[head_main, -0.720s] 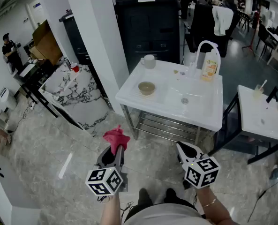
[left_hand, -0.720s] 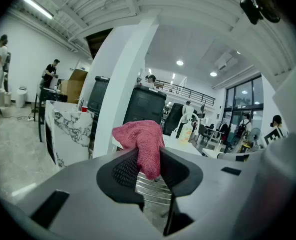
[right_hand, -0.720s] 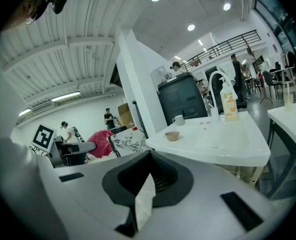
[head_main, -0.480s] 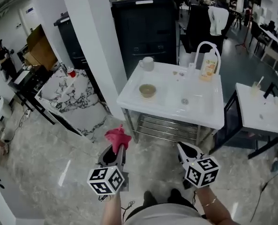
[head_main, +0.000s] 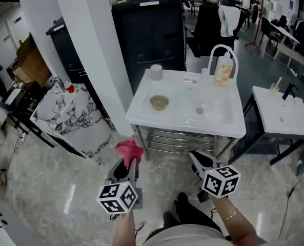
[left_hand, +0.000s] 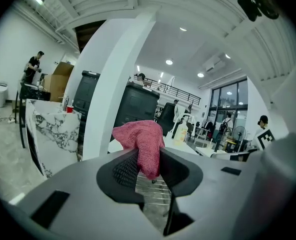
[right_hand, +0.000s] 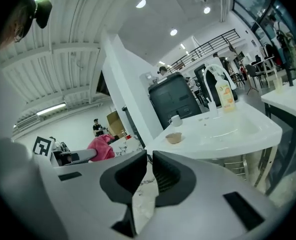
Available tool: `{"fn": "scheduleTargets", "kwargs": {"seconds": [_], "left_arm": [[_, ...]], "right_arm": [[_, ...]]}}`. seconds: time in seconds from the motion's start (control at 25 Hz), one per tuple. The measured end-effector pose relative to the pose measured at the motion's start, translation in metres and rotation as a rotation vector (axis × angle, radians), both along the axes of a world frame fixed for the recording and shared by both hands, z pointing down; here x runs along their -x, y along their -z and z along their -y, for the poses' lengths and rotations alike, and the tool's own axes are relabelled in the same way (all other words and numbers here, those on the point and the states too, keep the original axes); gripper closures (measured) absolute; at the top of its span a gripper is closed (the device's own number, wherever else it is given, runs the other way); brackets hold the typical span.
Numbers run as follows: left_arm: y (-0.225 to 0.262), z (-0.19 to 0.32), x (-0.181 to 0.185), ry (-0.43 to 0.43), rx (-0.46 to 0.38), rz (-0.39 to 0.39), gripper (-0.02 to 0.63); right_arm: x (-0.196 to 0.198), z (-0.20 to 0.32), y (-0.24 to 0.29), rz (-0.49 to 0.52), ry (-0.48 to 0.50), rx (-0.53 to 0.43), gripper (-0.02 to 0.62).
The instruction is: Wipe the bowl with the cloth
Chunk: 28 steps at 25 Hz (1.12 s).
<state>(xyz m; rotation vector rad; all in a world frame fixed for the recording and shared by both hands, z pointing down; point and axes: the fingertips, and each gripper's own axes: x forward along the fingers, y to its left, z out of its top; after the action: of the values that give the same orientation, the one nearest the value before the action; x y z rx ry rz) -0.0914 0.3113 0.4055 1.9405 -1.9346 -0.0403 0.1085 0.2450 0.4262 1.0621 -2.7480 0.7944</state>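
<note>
A small tan bowl [head_main: 159, 102] stands on the left part of the white sink table [head_main: 141, 111], ahead of both grippers; it also shows as the bowl [right_hand: 173, 137] in the right gripper view. My left gripper [head_main: 129, 162] is shut on a pink cloth [head_main: 129, 148], which bunches up above the jaws. In the left gripper view the cloth [left_hand: 140, 143] hangs pinched between the dark pads of that gripper [left_hand: 148, 160]. My right gripper [head_main: 197, 160] is held level beside it, its jaws barely open with only a narrow slit. Nothing is between the right gripper's [right_hand: 149, 156] pads.
A white mug [head_main: 155, 72] stands behind the bowl. A curved faucet [head_main: 221, 53] and a bottle [head_main: 223, 70] stand by the basin [head_main: 203, 106]. A white pillar [head_main: 90, 40] rises left of the table, and a marble-topped counter [head_main: 64, 111] lies further left. A second white table [head_main: 282, 119] is at right.
The head view has shifted as the person steps forward; the sink table sits a little nearer. Both grippers keep their pose, and the cloth stays in the left one.
</note>
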Motion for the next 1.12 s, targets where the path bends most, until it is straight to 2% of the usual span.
{"fn": "scheduleTargets", "kwargs": {"seconds": [0.12, 0.36, 0.56, 0.8, 1.12], "left_arm": [[-0.005, 0.014, 0.011, -0.015, 0.011, 0.005, 0.486], [-0.019, 0.058, 0.038, 0.004, 0.031, -0.041, 0.486], [-0.018, 0.112, 0.065, 0.041, 0.034, -0.021, 0.486], [-0.015, 0.191, 0.091, 0.092, 0.048, -0.002, 0.486], [-0.019, 0.278, 0.102, 0.094, 0.073, 0.039, 0.486]], "right_arm": [[0.015, 0.014, -0.002, 0.013, 0.002, 0.024, 0.528], [0.040, 0.071, -0.013, 0.018, -0.008, 0.058, 0.502], [0.065, 0.142, -0.015, 0.052, -0.007, 0.086, 0.479], [0.091, 0.230, -0.028, 0.043, 0.032, 0.137, 0.459], [0.112, 0.314, -0.066, 0.070, 0.048, 0.266, 0.438]]}}
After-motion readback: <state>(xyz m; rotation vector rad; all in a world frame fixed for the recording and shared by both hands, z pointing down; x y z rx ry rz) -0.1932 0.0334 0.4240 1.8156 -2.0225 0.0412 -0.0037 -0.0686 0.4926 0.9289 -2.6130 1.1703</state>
